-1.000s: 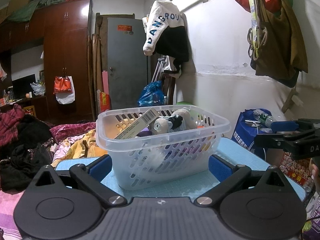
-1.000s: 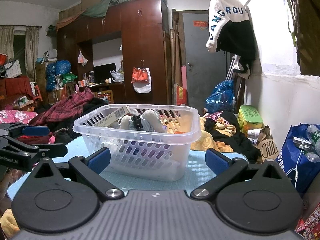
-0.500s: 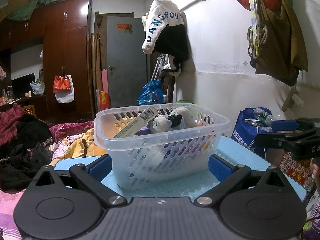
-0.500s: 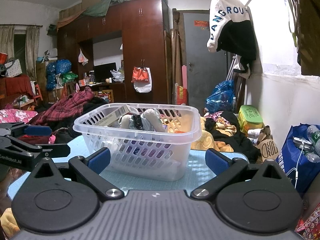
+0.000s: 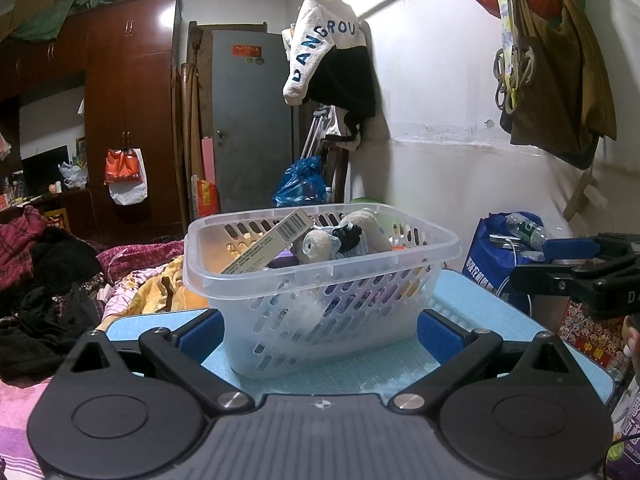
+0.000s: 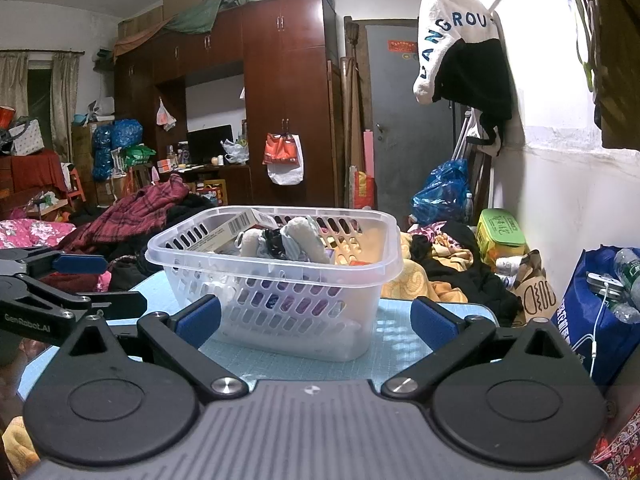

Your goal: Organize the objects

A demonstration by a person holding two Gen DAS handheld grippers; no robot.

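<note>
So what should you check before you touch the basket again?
1. Left gripper open, holding nothing: ok.
2. Right gripper open, holding nothing: ok.
3. Basket upright on the blue mat: ok.
4. Barcode box fully inside the basket: not ok, it sticks up over the rim.
5. Plush toy settled in the basket: ok.
6. Small things at the basket's bottom: cannot tell.

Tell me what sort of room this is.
Most likely a cluttered bedroom used for storage too. A tall wooden wardrobe lines the far wall, clothes lie heaped on a bed, and a jacket hangs by the grey door. The basket sits on a small blue table.
</note>
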